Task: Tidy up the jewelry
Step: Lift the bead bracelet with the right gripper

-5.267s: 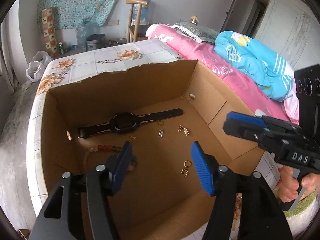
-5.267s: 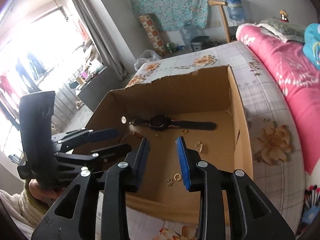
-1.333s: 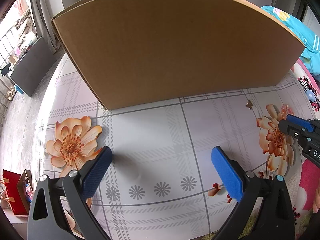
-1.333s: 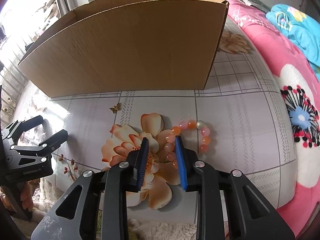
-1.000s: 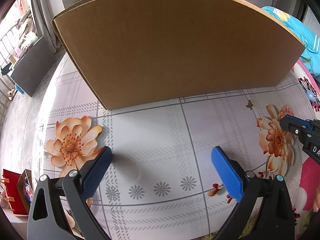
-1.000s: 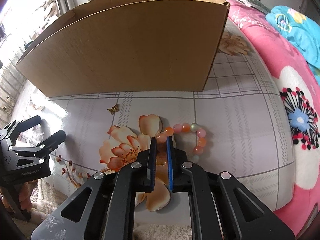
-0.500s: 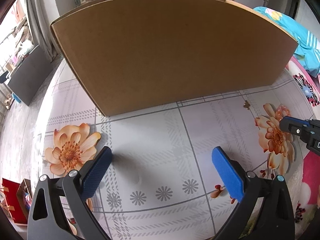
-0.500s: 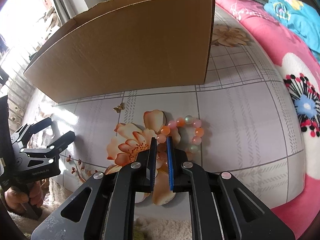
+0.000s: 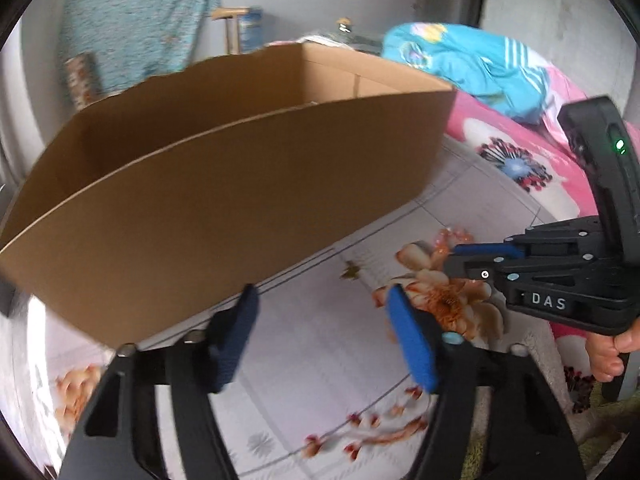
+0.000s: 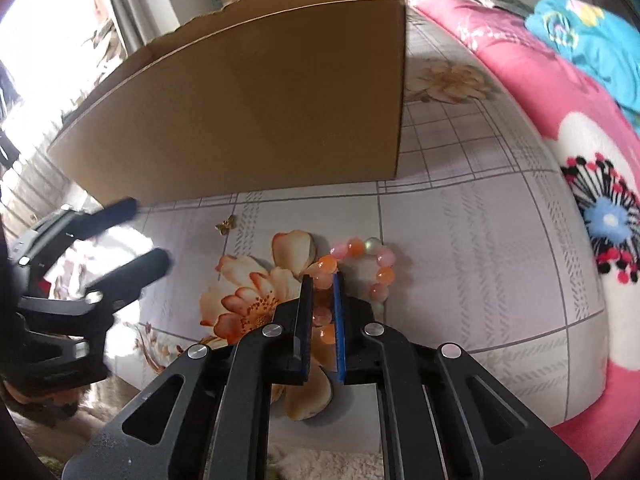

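A bracelet of pink and orange beads lies on the flowered tabletop in front of the cardboard box. My right gripper is shut on the bracelet's near-left beads. In the left wrist view the right gripper points left at the beads. A small gold butterfly charm lies loose just left of it, close to the box wall. My left gripper hovers before the box with the charm just beyond its tips. Its jaws are closing with nothing between them.
The tall box wall hides what is inside. A pink flowered quilt with a blue cloth borders the table on the right. The table's near edge and a fluffy rug lie right under the grippers. A person's hand holds the right gripper's handle.
The right gripper closed on the bracelet and dragged it slightly. The left gripper swung right toward the charm, tilted up and rolled, and its jaws narrowed.
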{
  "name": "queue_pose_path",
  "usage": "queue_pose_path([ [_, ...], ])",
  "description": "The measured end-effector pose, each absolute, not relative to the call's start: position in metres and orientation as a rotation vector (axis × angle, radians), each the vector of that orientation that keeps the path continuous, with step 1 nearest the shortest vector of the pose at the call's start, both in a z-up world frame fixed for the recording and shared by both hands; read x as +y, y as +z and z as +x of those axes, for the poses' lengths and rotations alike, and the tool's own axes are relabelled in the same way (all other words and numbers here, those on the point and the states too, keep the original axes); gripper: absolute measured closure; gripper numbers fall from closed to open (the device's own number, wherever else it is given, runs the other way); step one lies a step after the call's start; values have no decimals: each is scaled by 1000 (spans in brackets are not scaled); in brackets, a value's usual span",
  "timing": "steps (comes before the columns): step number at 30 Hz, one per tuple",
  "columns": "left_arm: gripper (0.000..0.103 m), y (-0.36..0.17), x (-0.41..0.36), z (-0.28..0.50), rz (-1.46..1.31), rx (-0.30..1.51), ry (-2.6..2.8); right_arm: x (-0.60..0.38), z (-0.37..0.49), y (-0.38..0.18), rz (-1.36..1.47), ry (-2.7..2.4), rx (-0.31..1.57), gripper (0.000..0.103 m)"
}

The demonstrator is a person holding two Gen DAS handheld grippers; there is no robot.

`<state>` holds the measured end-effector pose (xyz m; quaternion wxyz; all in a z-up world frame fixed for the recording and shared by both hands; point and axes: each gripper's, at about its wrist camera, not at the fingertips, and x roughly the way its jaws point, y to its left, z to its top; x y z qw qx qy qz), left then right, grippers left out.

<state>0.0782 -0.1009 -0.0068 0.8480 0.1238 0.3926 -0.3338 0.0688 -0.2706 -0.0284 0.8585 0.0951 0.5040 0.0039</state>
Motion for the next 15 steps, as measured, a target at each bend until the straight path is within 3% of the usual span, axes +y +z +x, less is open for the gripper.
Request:
queue_pose_path([
  [2,61,-10,-111,85,278,842,-729,-279,68,-28,220,15,1052,95],
  [5,75,-15,-120,92,306,852,-754,-285,68,-28,235,22,1047,95],
  [10,84,-23,-134,88,364,862,-781,-295,68,-29,253,35,1041,95],
  [15,84,-30,-142,90,410,860,-783,-296,64,-28,271,41,1037,95],
])
